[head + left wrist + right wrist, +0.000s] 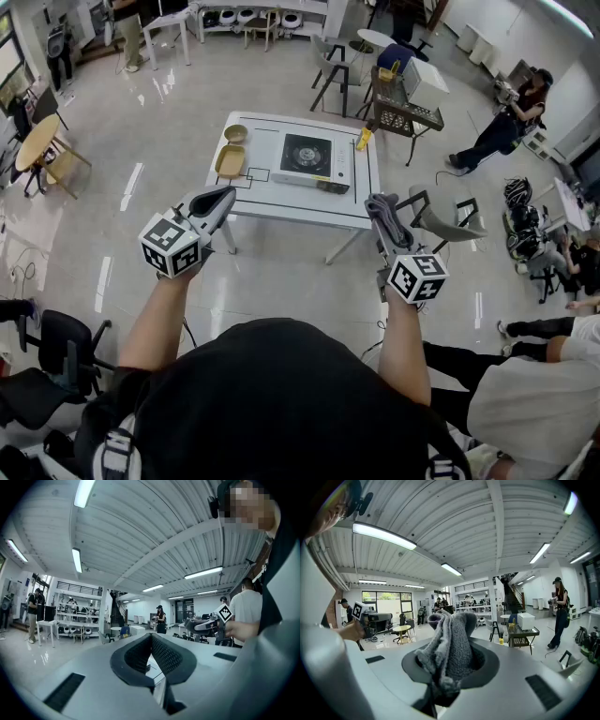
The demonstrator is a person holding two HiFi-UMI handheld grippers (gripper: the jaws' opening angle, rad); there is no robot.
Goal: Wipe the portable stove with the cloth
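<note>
The portable stove [310,161], white with a black burner, rests on a white table [298,206] some way ahead of me. A grey cloth [451,645] is bunched between the jaws of my right gripper [383,212], which is shut on it; the cloth [386,221] shows in the head view too. My left gripper [221,199] is held up at the left, shut with nothing in it; its pads [161,654] meet. Both grippers hover well short of the table, apart from the stove.
On the table's left stand a small bowl [235,133] and a tan tray [230,161]; a yellow bottle [361,141] stands at the stove's right. Chairs [433,217] stand right of the table. A cart [405,103] stands behind it. People sit at the right.
</note>
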